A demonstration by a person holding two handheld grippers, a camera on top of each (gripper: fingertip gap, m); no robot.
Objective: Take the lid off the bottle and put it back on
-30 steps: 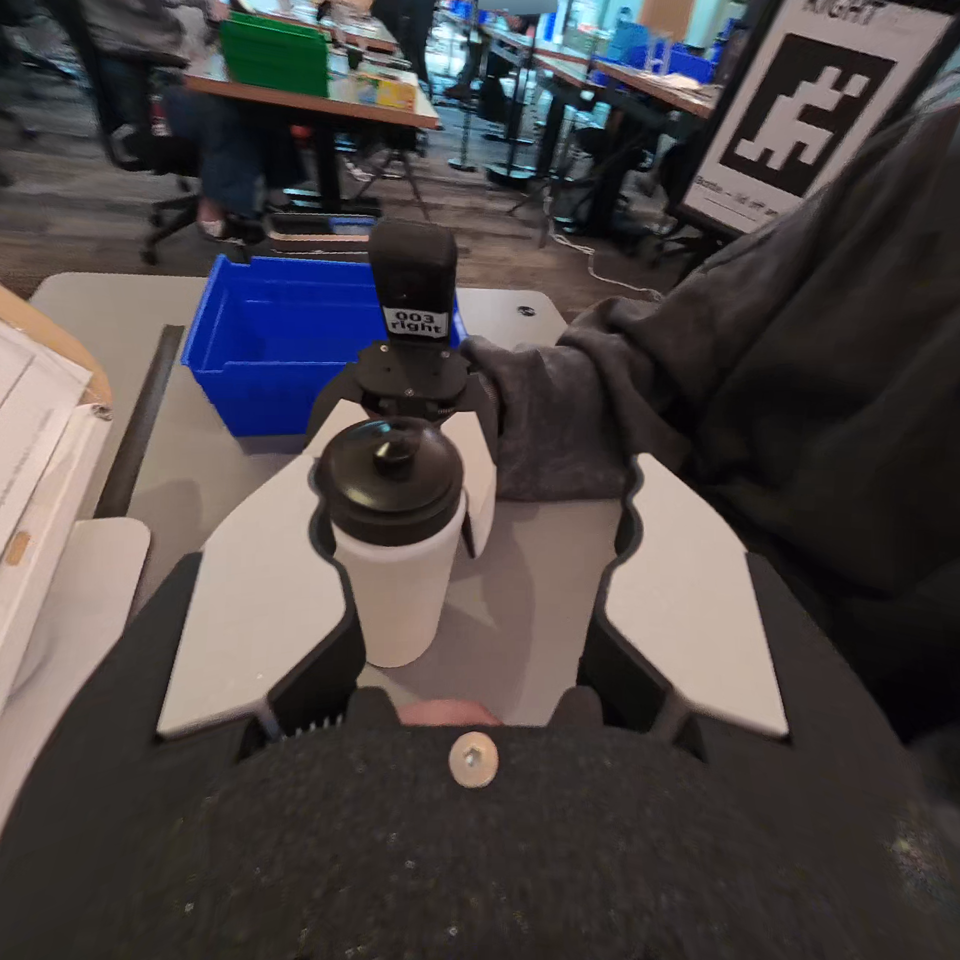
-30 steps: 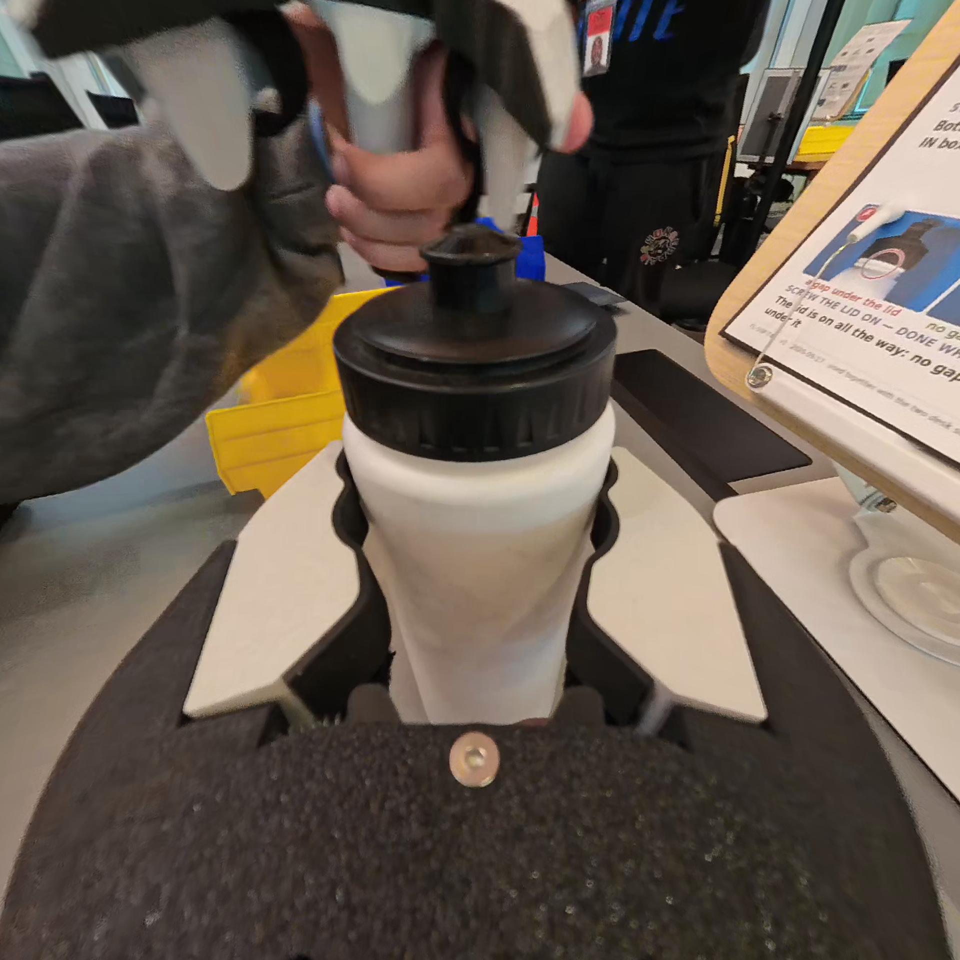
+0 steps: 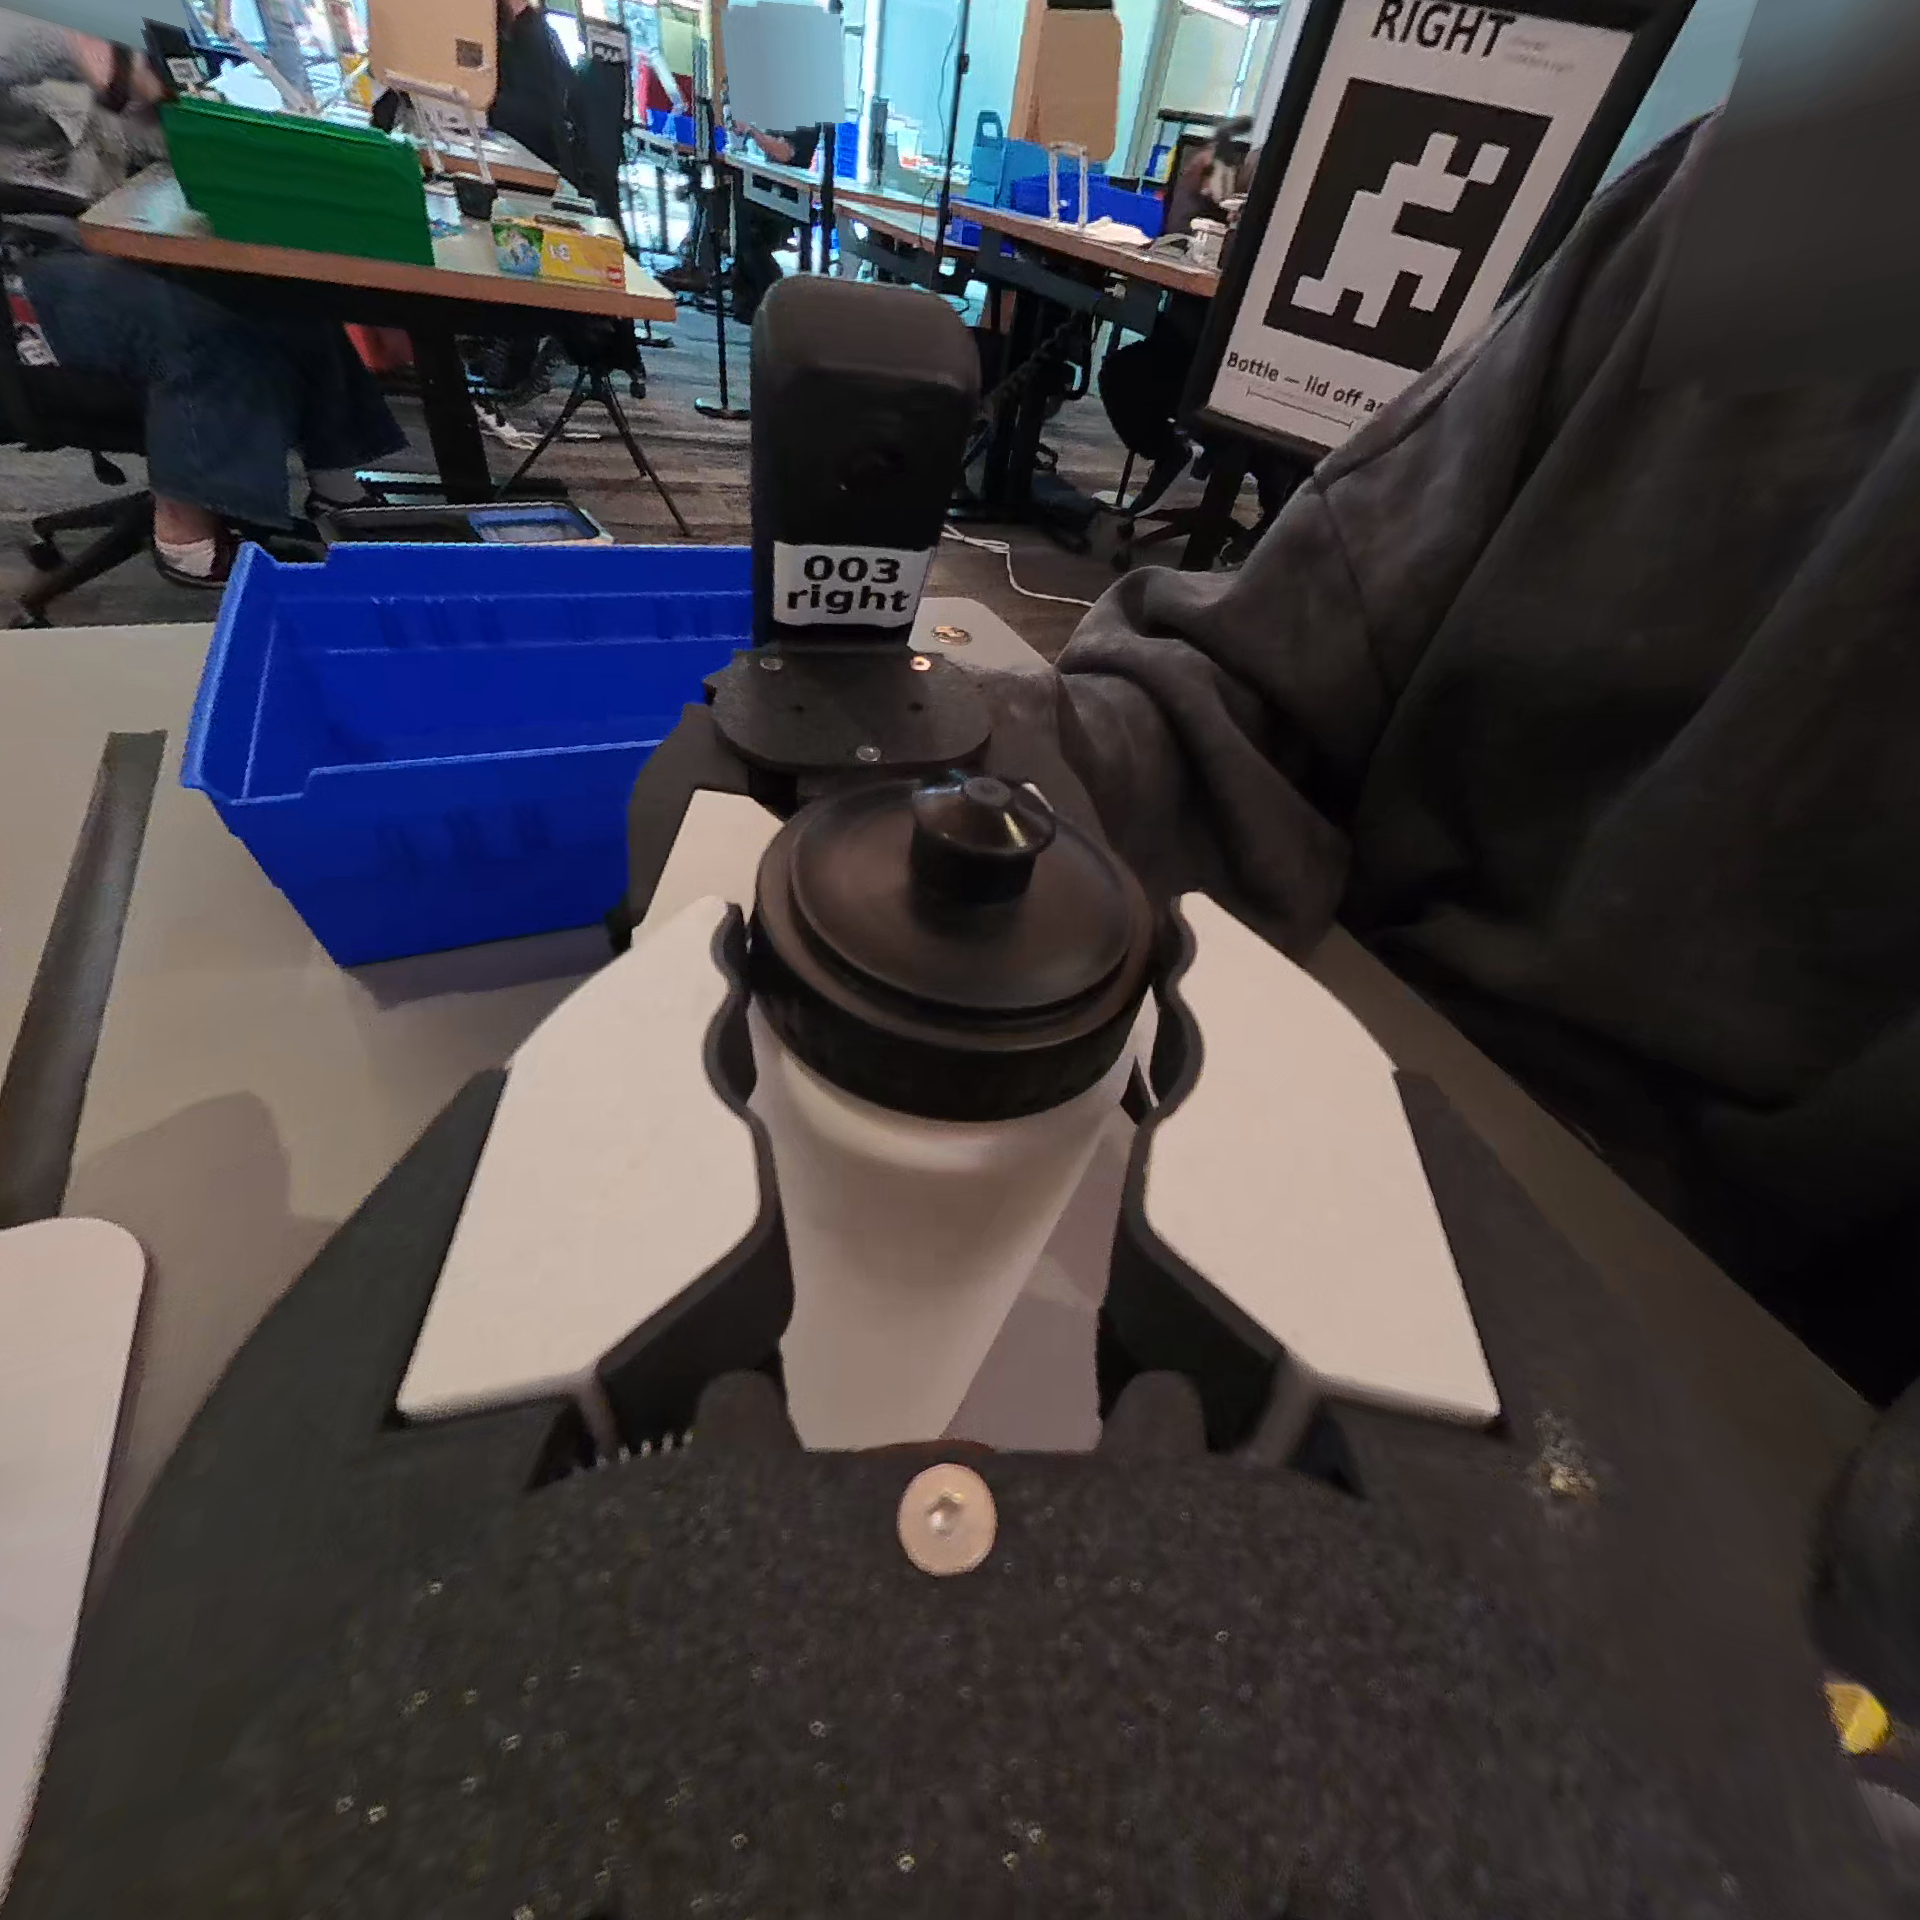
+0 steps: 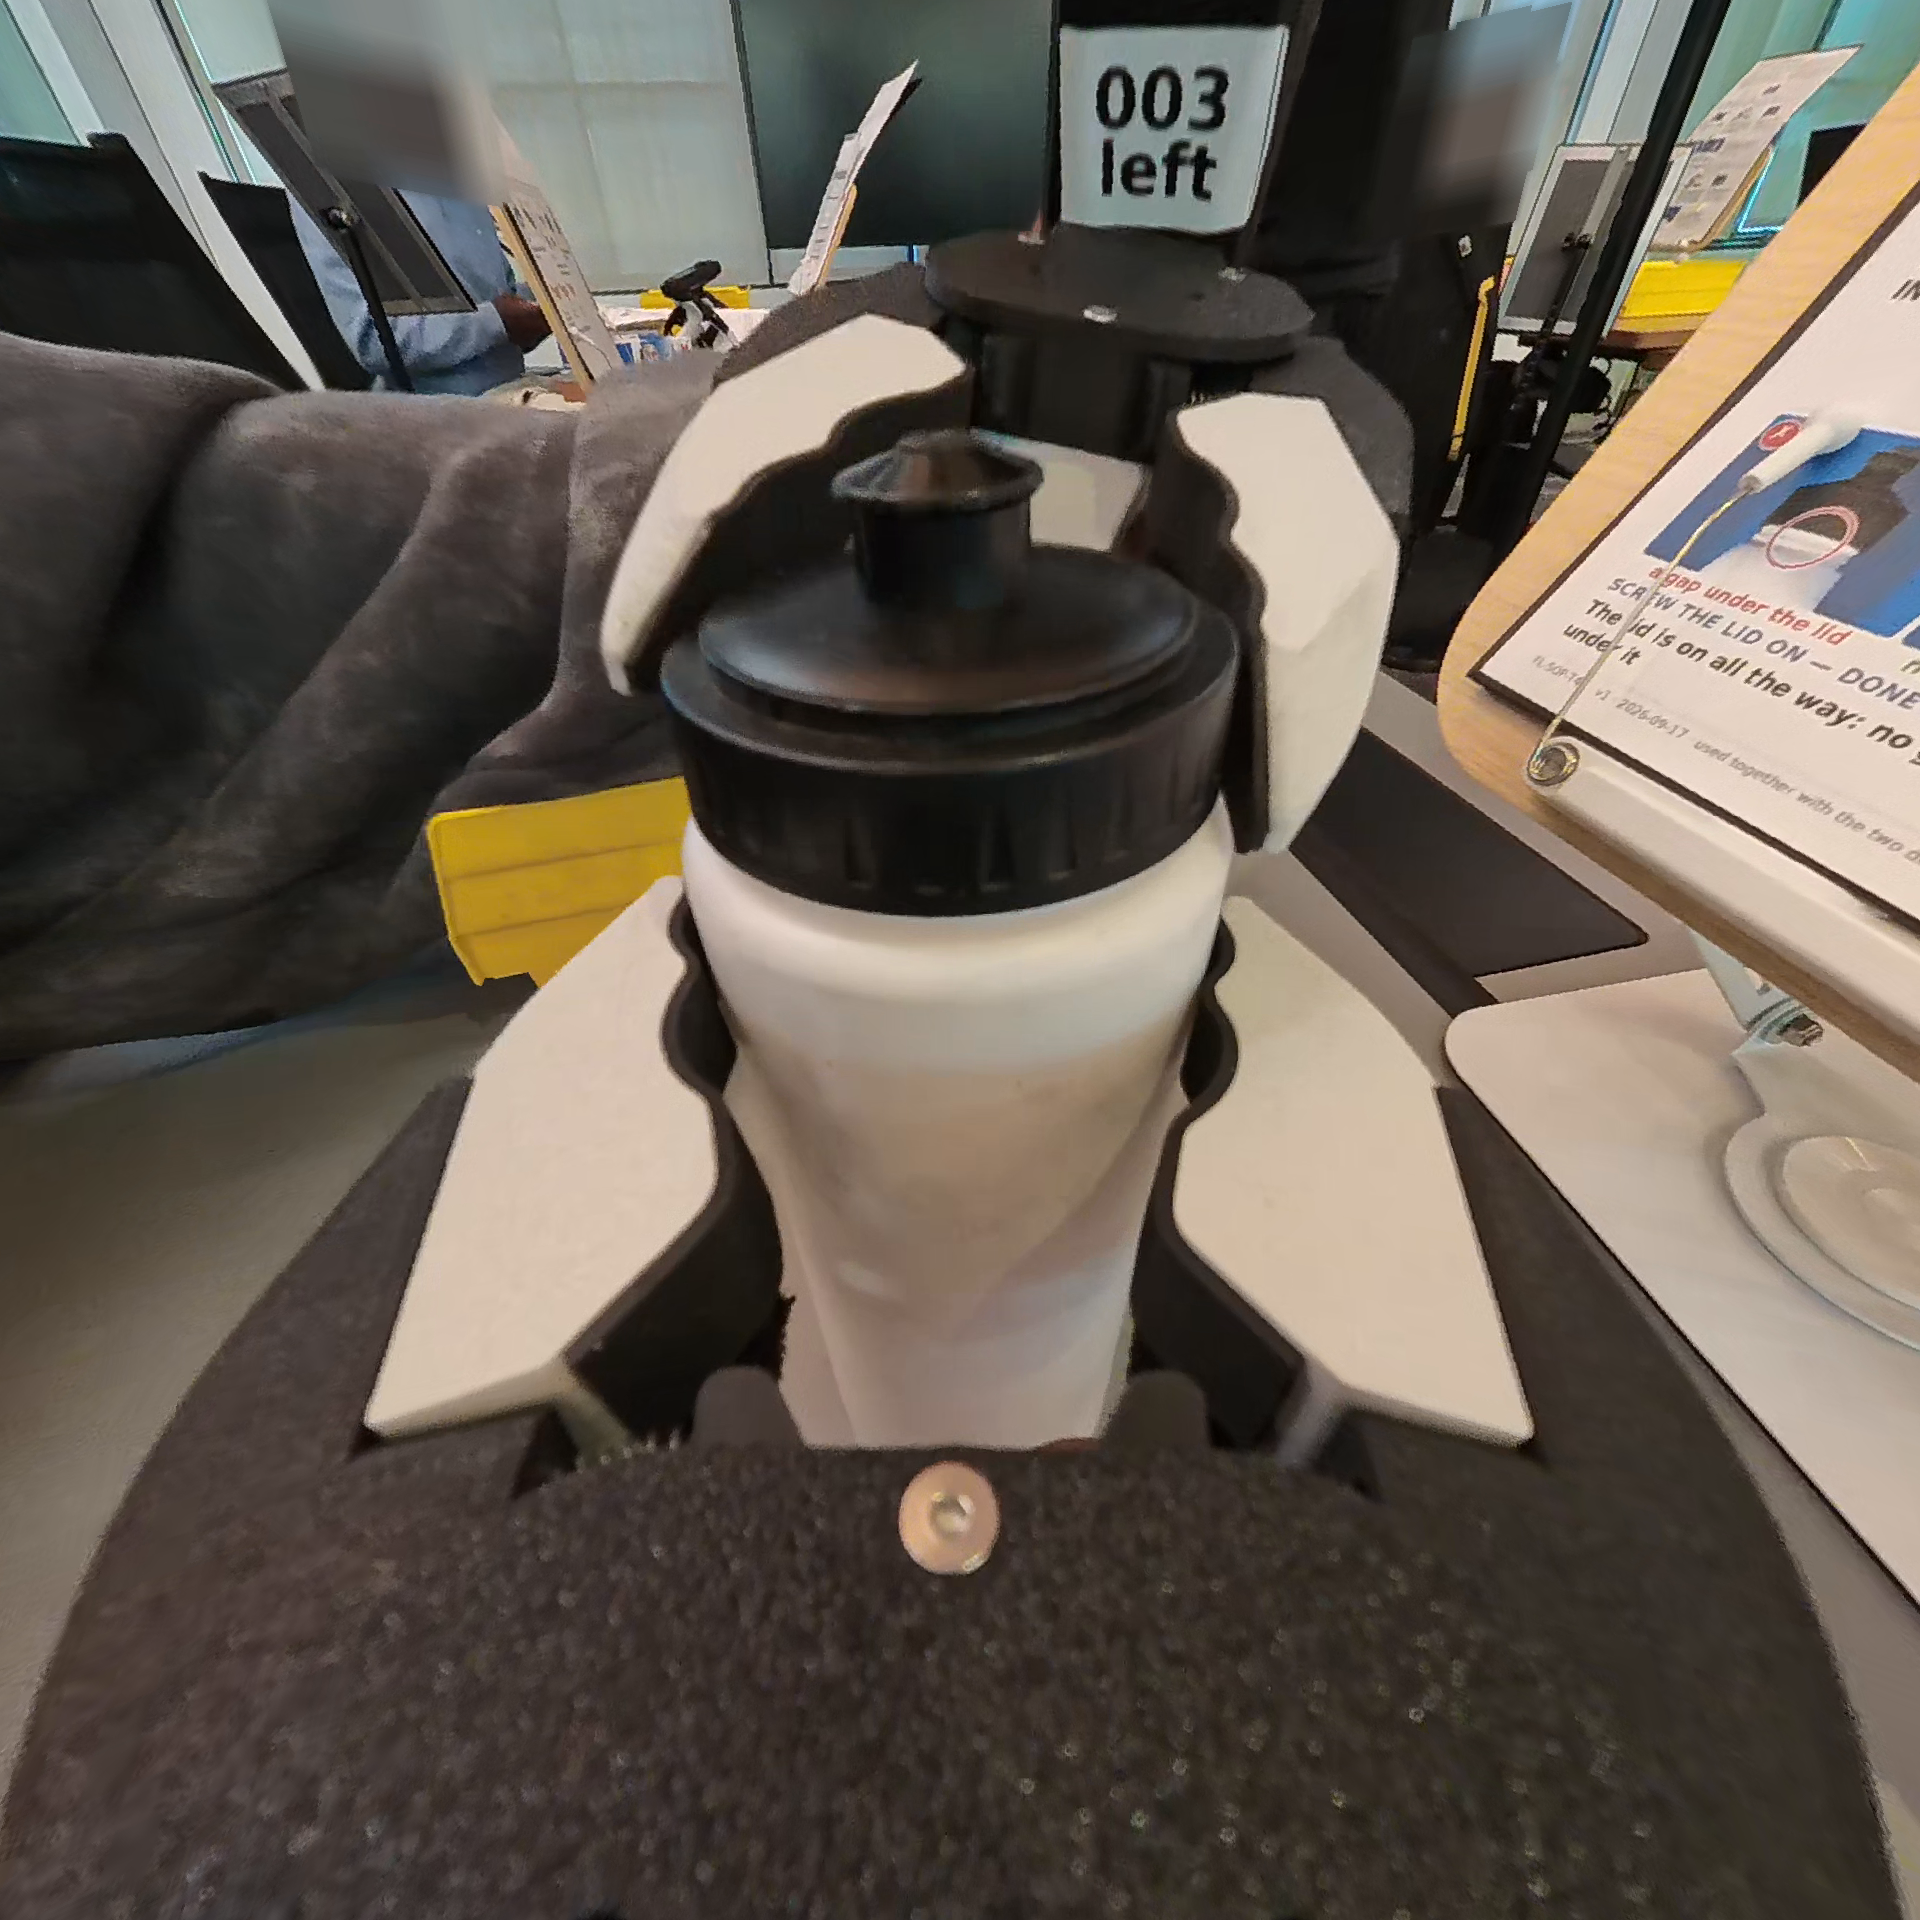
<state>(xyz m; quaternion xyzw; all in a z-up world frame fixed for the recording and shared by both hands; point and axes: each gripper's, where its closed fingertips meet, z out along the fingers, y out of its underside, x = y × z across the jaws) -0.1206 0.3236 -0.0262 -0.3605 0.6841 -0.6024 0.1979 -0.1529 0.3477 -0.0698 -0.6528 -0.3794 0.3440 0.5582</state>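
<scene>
Lid [image 4: 951,748] seated on white bottle [image 4: 956,1091], upright above table [image 3: 260,1039]. Bottle body clamped by right hand-held gripper [image 4: 951,1039]. Left hand-held gripper [image 3: 945,997] set around lid; contact unclear. Unscrewing judged not started; removal, refit remain.

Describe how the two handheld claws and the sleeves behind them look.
Both match: the left claw and right claw each have a coarse black foam body with a silver centre screw and two angular white-faced fingers with wavy black inner edges. Each carries a black camera block with a white printed label above a black round plate. The sleeves are dark grey sweatshirt fabric.
</scene>
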